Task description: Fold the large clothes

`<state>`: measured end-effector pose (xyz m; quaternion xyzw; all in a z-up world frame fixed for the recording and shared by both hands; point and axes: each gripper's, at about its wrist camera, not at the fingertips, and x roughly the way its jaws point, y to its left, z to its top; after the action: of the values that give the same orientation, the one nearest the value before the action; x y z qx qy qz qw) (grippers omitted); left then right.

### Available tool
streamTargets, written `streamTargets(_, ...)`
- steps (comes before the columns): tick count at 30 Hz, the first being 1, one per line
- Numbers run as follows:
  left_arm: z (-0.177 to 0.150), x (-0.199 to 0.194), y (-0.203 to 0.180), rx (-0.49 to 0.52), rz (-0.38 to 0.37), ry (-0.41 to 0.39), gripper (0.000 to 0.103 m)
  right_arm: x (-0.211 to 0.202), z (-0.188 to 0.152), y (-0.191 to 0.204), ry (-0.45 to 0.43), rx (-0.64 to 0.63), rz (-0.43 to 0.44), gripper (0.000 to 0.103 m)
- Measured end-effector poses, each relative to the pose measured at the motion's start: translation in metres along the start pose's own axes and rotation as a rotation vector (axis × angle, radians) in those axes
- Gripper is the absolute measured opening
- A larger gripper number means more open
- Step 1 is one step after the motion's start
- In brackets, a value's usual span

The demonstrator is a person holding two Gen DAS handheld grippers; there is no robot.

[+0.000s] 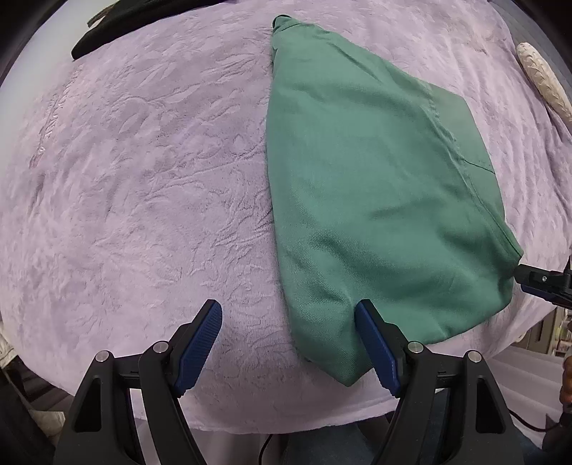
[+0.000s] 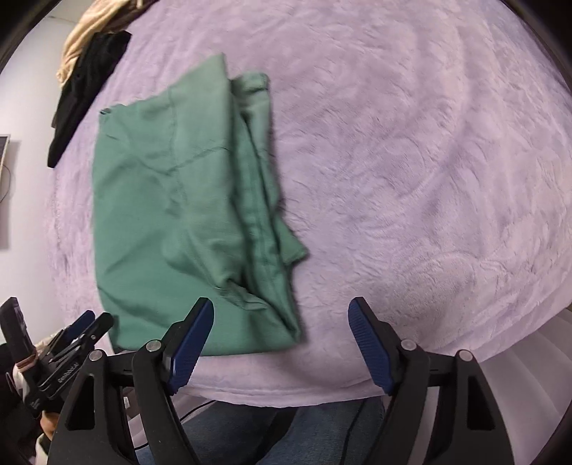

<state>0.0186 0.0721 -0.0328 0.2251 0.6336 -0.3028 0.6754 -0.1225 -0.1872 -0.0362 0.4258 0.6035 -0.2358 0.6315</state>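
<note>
A lilac plush blanket (image 1: 143, 179) with a pressed leaf pattern covered the whole bed and filled most of both views. On it lay the green garment (image 1: 375, 196), folded into a long, flat bundle near the front edge of the bed. In the right wrist view the same garment (image 2: 171, 214) showed several stacked layers and a bunched seam along its right side.

At the far side of the blanket lay a black garment (image 2: 85, 93), and next to it a beige cloth (image 2: 89, 28), partly under the black one. A cream textured object (image 1: 543, 82) rested at the right border of the left wrist view; what it was I could not tell.

The left gripper (image 1: 289, 311) pointed down with its jaws spread wide. One blue pad was over the near corner of the green garment and the other over the bare blanket, and nothing was gripped. The right gripper (image 2: 280, 307) was also released, its jaws wide apart and empty, just above the near right corner of the green garment.
</note>
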Motion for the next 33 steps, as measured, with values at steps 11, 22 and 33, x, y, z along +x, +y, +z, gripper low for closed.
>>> streamTargets(11,0.019,-0.036,-0.001,-0.012,-0.017,-0.1,0.103,-0.025,0.0,0.056,-0.084,-0.071,-0.012,0.084)
streamTargets(22,0.035,-0.068,-0.01,-0.017,0.005,-0.16,0.103,-0.06,-0.003,0.09,-0.223,-0.194,-0.197,0.103)
streamTargets(33,0.04,-0.08,-0.024,-0.012,0.06,-0.179,0.103,-0.063,-0.008,0.098,-0.212,-0.189,-0.206,0.103)
